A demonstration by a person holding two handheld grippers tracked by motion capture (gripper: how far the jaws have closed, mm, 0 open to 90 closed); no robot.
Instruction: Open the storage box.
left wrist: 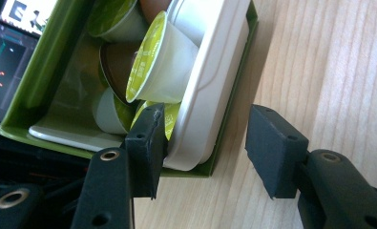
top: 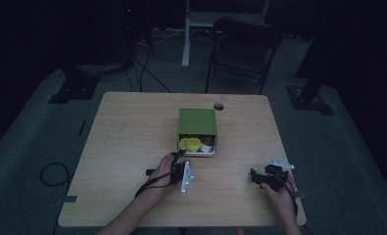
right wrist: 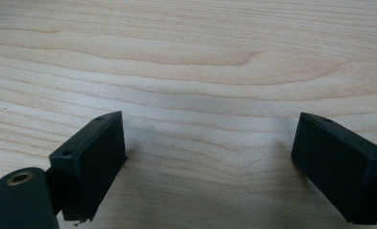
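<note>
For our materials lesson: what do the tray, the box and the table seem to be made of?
Tray: glossy white plastic, by its moulded rounded rim.
Box: matte green, probably card or plastic; thin flat walls.
Table: pale wood or laminate with visible grain.

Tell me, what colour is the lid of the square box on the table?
Green lid, clearest in the high view.

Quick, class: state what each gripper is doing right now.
Left gripper: open, jaws straddling the corner of the green box, gripping nothing.
Right gripper: open, empty, above the bare table.
</note>
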